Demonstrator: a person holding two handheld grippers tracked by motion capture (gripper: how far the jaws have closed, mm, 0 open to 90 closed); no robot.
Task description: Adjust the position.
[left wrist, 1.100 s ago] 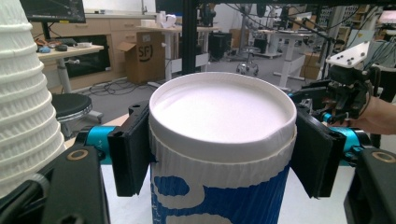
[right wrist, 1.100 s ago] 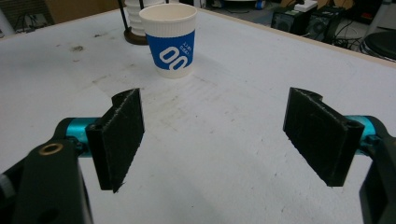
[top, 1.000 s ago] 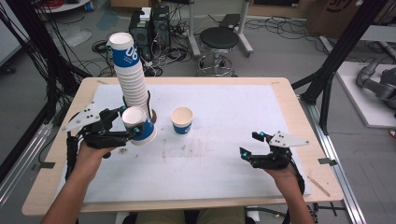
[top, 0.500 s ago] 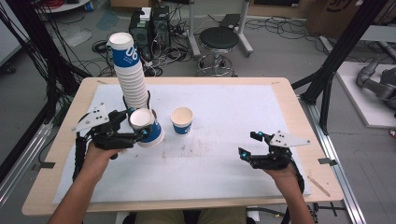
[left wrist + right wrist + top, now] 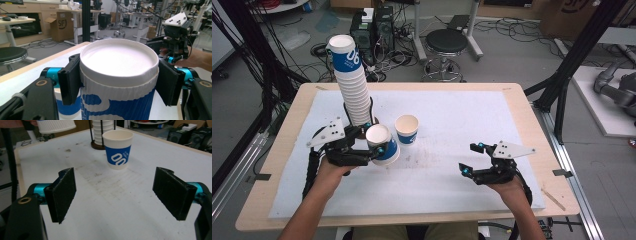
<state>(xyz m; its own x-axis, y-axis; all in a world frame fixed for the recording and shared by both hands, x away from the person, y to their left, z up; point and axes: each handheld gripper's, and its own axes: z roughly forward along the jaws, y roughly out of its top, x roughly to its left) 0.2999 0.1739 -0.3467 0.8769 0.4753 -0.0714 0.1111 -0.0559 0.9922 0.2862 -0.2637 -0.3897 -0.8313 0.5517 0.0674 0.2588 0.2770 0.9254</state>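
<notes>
This is a robotics or engineering lab. The worktable (image 5: 522, 107), covered with a white mat, stands inside a black metal frame (image 5: 584, 47). Tangled cables (image 5: 387, 62) and computer towers (image 5: 374, 27) clutter the grey floor beside a black stool (image 5: 447, 42). At the right edge lies what looks like a grey robot arm (image 5: 614, 90). Farther back stand cardboard boxes (image 5: 63, 26) and rows of workbenches (image 5: 17, 21).

Paper cup (image 5: 382, 144), white ribbed wall with a blue printed band, empty, tipped so its mouth faces up and back toward the person; clamped at the rim between the pads of the left gripper (image 5: 374, 145), held clear above the table. A second, like cup (image 5: 406, 129) stands upright just beyond that gripper's tips, mouth up.
</notes>
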